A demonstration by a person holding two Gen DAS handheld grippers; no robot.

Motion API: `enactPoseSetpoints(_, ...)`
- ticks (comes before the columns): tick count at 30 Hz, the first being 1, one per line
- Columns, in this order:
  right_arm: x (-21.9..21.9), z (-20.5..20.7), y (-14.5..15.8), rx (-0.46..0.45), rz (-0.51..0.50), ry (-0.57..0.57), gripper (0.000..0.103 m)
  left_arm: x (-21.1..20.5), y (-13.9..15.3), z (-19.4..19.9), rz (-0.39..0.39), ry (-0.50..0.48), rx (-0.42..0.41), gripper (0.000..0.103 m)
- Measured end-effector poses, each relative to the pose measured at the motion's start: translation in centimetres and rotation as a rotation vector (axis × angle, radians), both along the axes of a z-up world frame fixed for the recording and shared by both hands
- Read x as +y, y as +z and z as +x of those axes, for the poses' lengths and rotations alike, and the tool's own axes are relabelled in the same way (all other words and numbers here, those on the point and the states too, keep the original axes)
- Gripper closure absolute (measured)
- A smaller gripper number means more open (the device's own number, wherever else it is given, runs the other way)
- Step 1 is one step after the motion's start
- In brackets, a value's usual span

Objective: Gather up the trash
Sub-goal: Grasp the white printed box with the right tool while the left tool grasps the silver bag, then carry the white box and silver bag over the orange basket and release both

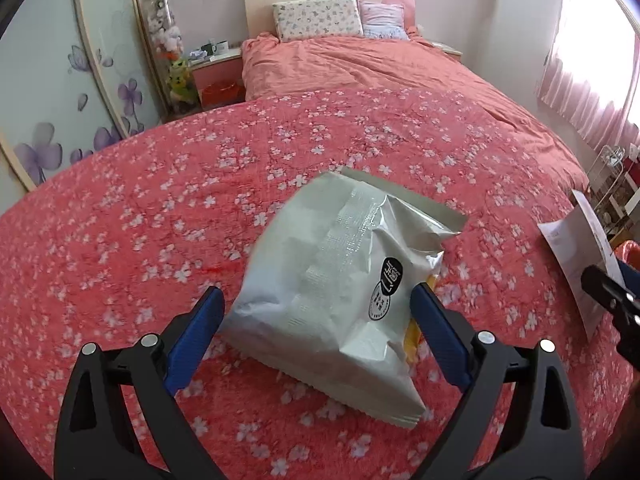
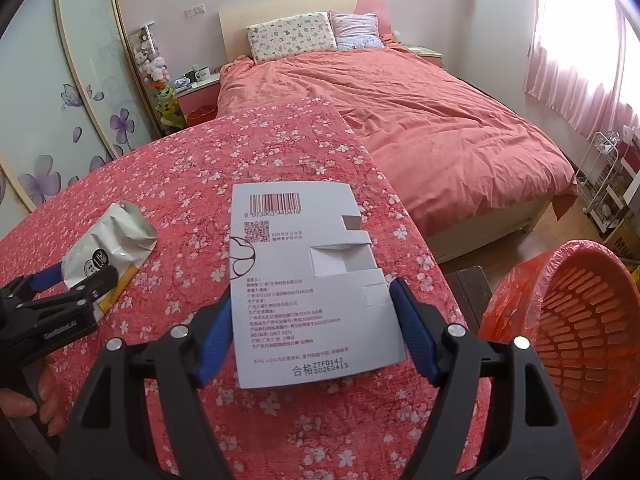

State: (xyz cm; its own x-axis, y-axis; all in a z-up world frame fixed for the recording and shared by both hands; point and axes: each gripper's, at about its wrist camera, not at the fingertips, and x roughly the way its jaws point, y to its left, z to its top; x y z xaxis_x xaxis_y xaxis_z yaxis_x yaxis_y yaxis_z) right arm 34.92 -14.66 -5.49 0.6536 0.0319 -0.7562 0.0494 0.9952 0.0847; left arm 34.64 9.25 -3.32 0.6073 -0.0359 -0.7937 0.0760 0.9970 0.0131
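A crumpled silver snack bag lies on the red floral tablecloth. My left gripper is open, with its blue fingers on either side of the bag. The bag also shows in the right wrist view, with the left gripper at it. A flattened white carton with a barcode lies on the cloth. My right gripper is open, with its fingers at the carton's two side edges. The carton shows in the left wrist view at the far right.
An orange mesh basket lined with an orange bag stands at the right, beside the table. A bed with a salmon duvet lies beyond the table. A wire rack stands by the curtained window. A nightstand stands left of the bed.
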Motion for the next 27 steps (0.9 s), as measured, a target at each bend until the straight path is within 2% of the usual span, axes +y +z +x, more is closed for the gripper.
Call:
enactPoseSetpoints(1,0.0,0.0,0.0,0.0,-0.001,0.001,0.031,0.0,-0.1,0.1,-0.011,-0.005,0.003,0.019)
enactPoseSetpoints(3,0.0,-0.1,-0.1,-0.002,-0.002,0.005,0.031,-0.2,0.1,0.2,-0.033,-0.025,-0.006,0.037)
enactPoseSetpoints(4,0.1,-0.2,-0.1,-0.003,-0.004,0.009,0.031,-0.4,0.2,0.2,-0.039,-0.041,-0.009,0.041)
enactPoseSetpoints(5,0.1,-0.2,-0.1,-0.004,-0.008,0.012,0.031,-0.6,0.3,0.1,-0.051,-0.056,-0.014,0.05)
enactPoseSetpoints(7,0.2,-0.3,0.0,-0.008,-0.01,0.019,0.031,-0.8,0.5,-0.2,-0.078,-0.076,-0.019,0.075)
enactPoseSetpoints(8,0.2,-0.4,0.0,-0.01,-0.009,0.021,0.031,-0.8,0.6,-0.3,-0.092,-0.083,-0.016,0.081)
enactPoseSetpoints(11,0.1,-0.8,0.2,-0.015,0.001,0.028,0.032,-1.0,1.0,-0.9,-0.101,-0.093,-0.034,0.085)
enactPoseSetpoints(20,-0.7,-3.4,1.6,-0.045,0.023,0.022,0.032,-2.8,4.2,-3.8,-0.106,-0.133,-0.118,0.085)
enactPoseSetpoints(27,-2.1,-6.6,3.5,-0.079,0.005,-0.002,0.032,-5.2,5.9,-6.4,-0.127,-0.182,-0.146,0.085)
